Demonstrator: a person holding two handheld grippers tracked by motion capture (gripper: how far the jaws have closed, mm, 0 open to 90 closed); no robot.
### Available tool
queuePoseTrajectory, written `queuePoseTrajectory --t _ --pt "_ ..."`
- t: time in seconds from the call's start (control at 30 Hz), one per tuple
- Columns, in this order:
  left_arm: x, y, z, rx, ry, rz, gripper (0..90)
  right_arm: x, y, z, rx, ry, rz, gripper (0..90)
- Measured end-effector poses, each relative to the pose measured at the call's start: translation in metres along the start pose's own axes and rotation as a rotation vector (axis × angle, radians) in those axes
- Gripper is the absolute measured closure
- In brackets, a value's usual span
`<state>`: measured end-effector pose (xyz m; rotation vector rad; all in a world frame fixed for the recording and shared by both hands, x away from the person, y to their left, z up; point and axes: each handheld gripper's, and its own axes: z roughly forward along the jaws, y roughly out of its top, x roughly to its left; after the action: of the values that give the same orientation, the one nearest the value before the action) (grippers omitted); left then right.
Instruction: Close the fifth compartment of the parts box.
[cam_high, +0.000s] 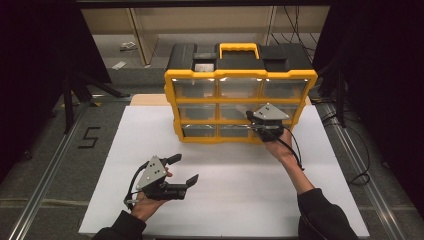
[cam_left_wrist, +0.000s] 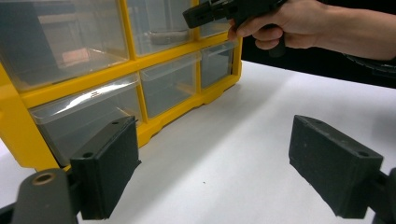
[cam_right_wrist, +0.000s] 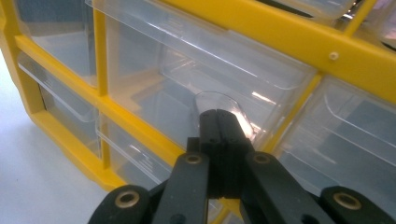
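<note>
On white tabletop, far half: yellow-framed plastic organiser cabinet with black top and yellow carry handle, three rows of three clear drawers facing the person.

Right gripper up against the cabinet front. In the right gripper view its jaws are pressed together with nothing between them, tips at the small curved pull tab of a clear plastic drawer. From the high view that drawer reads as the middle one of the middle row. Whether the tips touch the tab or stand just short of it, cannot tell.

Left gripper low over the near left of the table, well apart from the cabinet, jaws spread wide, holding nothing. Left gripper view looks along the cabinet's bottom row, with the right hand farther off.

Key relation: drawer lies straight ahead of the right jaws, and its travel runs toward the person, roughly in line with the gripper. Right hand much the nearer. Judgement: clenched tips look set to hook behind the tab and draw back; a slip off the smooth tab seems the likely fault.
</note>
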<state>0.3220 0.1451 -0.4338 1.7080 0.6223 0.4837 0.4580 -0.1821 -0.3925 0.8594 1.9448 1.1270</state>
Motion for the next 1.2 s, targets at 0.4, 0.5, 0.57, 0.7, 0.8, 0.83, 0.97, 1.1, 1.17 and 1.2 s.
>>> queuePoseTrajectory --t 0.4,0.5,0.57,0.7,0.8,0.83,0.97,1.1,1.17,1.2 --pt "0.0 0.001 -0.001 -0.004 -0.002 0.0 15.6 0.006 -0.003 0.002 0.019 0.021 0.008 90.0" --pt "0.0 0.0 -0.001 0.0 -0.001 0.002 15.6 0.008 -0.001 -0.001 0.018 0.03 0.0 89.4" --pt "0.0 0.001 -0.001 -0.004 -0.001 0.0 15.6 0.009 0.001 -0.003 0.011 0.034 -0.001 89.0" --pt "0.0 0.0 -0.001 0.001 -0.001 0.004 15.6 0.01 0.003 -0.007 0.004 0.047 -0.004 86.1" --pt "0.0 0.001 -0.001 -0.004 -0.001 -0.001 15.6 0.011 0.003 -0.009 0.004 0.054 0.007 81.5" --pt "0.0 0.001 -0.001 -0.002 0.0 0.0 15.6 0.011 0.003 -0.01 0.005 0.058 0.014 80.1" --pt "0.0 0.001 -0.001 -0.001 -0.001 0.002 15.6 0.012 0.005 -0.014 0.006 0.086 0.036 67.7" --pt "0.0 0.001 -0.001 -0.003 -0.001 0.0 15.6 0.012 0.009 -0.02 -0.002 0.122 0.063 60.3" --pt "0.0 0.001 -0.001 -0.003 -0.001 0.0 15.6 0.013 0.011 -0.023 -0.011 0.127 0.067 56.7" --pt "0.0 0.001 -0.001 -0.003 -0.001 0.0 15.6 0.014 0.012 -0.024 -0.012 0.13 0.065 53.9"
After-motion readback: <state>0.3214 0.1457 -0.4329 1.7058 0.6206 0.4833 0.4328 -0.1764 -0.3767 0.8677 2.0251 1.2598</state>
